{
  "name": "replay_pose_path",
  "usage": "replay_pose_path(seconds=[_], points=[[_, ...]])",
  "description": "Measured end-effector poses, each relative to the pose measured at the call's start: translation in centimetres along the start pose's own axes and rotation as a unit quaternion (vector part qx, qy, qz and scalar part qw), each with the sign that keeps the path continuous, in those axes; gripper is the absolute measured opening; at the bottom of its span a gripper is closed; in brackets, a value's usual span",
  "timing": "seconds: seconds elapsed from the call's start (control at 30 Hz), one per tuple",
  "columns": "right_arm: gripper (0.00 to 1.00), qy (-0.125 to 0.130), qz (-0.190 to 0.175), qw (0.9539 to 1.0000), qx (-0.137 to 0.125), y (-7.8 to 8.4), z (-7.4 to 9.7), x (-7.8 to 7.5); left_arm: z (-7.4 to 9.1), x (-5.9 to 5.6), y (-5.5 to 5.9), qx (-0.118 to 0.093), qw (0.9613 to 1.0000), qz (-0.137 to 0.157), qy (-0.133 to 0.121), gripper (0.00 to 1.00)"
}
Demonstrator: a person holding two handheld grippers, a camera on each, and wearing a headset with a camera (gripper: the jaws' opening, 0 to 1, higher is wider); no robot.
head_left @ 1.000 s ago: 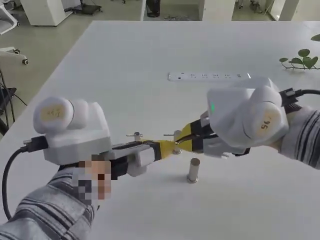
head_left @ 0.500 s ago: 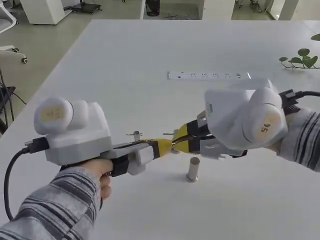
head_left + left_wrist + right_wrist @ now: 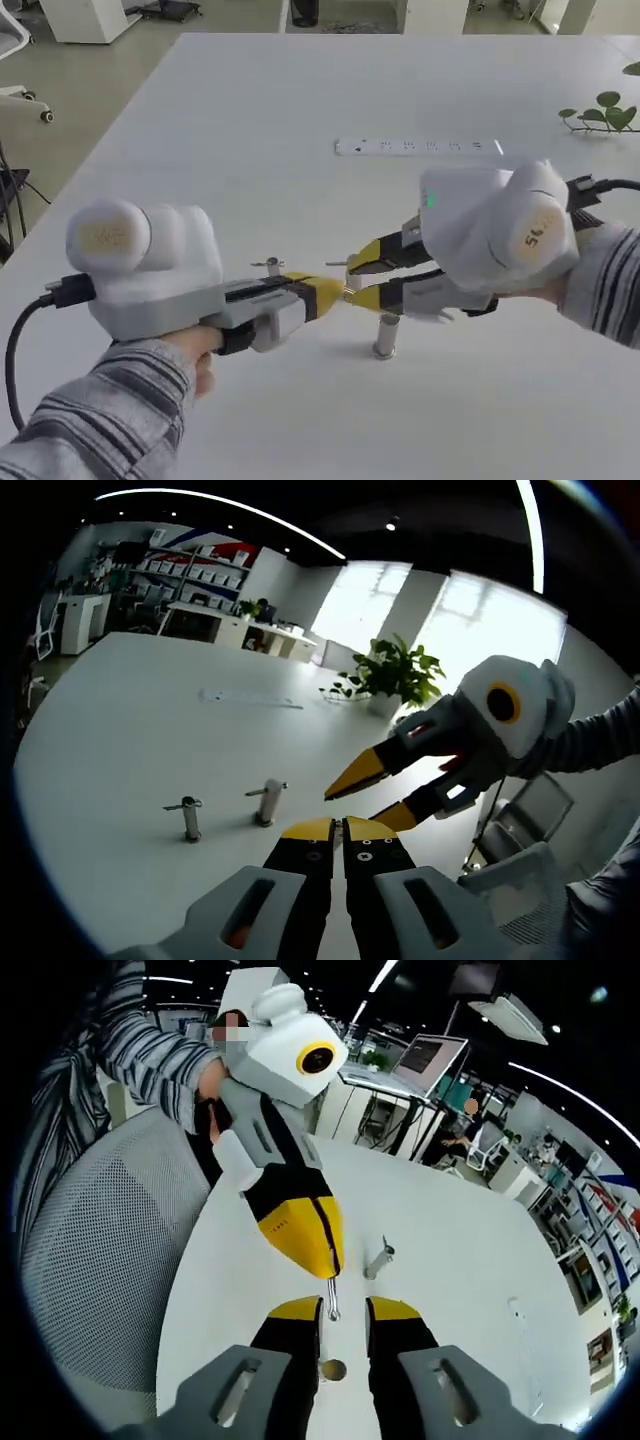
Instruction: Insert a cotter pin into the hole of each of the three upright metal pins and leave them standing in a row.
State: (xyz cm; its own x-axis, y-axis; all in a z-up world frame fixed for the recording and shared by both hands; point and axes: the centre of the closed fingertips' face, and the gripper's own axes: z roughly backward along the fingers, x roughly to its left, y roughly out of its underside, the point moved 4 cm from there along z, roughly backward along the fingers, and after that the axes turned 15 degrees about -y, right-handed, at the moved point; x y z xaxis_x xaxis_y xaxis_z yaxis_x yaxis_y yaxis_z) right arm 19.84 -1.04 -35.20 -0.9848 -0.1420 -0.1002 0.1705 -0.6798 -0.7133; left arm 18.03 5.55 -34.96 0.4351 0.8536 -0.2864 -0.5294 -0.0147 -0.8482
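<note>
While held tip to tip above the white table (image 3: 250,120) — left gripper (image 3: 330,290) and right gripper (image 3: 352,283), among three upright metal pins.

Left gripper: jaws together, clamped on a cotter pin (image 3: 333,1300) that hangs from the yellow tips. Right gripper: jaws apart, with that cotter pin in the gap between them. Bare metal pin (image 3: 385,335): standing on the table just beside the right gripper's lower jaw, hole not filled; seen end-on low in the right gripper view, under the cotter pin. Two far pins (image 3: 190,818) (image 3: 268,802): upright side by side — each with a cross-piece through its top. Further back: power strip (image 3: 418,149), plant sprig (image 3: 600,115).
</note>
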Motion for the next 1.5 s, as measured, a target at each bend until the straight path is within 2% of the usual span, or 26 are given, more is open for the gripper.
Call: replay_pose_path(seconds=[0.07, 0.13, 0.17, 0.23, 0.4, 0.43, 0.5, 0.6, 0.73, 0.93, 1.2, 1.4, 1.5], points=[[0.12, -0.008, -0.031, 0.9993, -0.018, 0.2, 0.0, 0.2, 0.1, 0.1, 0.3, 0.001, 0.9997, -0.025, 0.001, 0.00], [0.12, -0.020, -0.070, 0.9966, -0.038, 0.5, 0.0, 0.4, 0.1, 0.2, 0.7, 0.003, 0.9988, -0.048, 0.001, 0.00], [0.12, -0.028, -0.094, 0.9940, -0.050, 0.7, 0.0, 0.6, 0.1, 0.2, 1.0, 0.004, 0.9982, -0.060, 0.001, 0.00], [0.12, -0.040, -0.116, 0.9904, -0.064, 1.0, 0.0, 0.9, 0.1, 0.3, 1.3, 0.004, 0.9969, -0.078, 0.003, 0.00], [0.11, -0.071, -0.152, 0.9825, -0.081, 1.8, -0.3, 1.9, 0.5, 0.0, 1.6, -0.003, 0.9952, -0.095, 0.024, 0.00], [0.10, -0.080, -0.162, 0.9798, -0.086, 2.0, -0.4, 2.2, 0.6, -0.2, 1.6, -0.007, 0.9946, -0.099, 0.032, 0.00], [0.10, -0.087, -0.174, 0.9761, -0.097, 2.1, -0.4, 2.4, 0.8, -0.3, 1.6, -0.010, 0.9935, -0.105, 0.042, 0.00], [0.10, -0.094, -0.184, 0.9727, -0.106, 2.3, -0.4, 2.6, 1.3, -1.0, 1.1, -0.024, 0.9912, -0.107, 0.074, 0.00], [0.08, -0.097, -0.196, 0.9680, -0.123, 1.9, -0.2, 2.9, 1.2, -1.3, 1.2, -0.021, 0.9894, -0.119, 0.081, 0.00], [0.05, -0.106, -0.191, 0.9679, -0.123, 1.6, -0.1, 3.4, 1.2, -1.9, 1.4, -0.029, 0.9891, -0.110, 0.094, 0.00], [0.01, -0.116, -0.198, 0.9642, -0.133, 1.4, -0.1, 4.0, 1.4, -2.2, 1.4, -0.033, 0.9892, -0.103, 0.099, 0.00], [0.00, -0.113, -0.188, 0.9681, -0.122, 1.6, 0.3, 4.0, 1.5, -2.2, 1.6, -0.028, 0.9895, -0.102, 0.098, 0.00], [0.00, -0.110, -0.164, 0.9741, -0.110, 1.6, 0.6, 4.0, 1.5, -2.4, 1.7, -0.028, 0.9892, -0.104, 0.099, 0.00]])
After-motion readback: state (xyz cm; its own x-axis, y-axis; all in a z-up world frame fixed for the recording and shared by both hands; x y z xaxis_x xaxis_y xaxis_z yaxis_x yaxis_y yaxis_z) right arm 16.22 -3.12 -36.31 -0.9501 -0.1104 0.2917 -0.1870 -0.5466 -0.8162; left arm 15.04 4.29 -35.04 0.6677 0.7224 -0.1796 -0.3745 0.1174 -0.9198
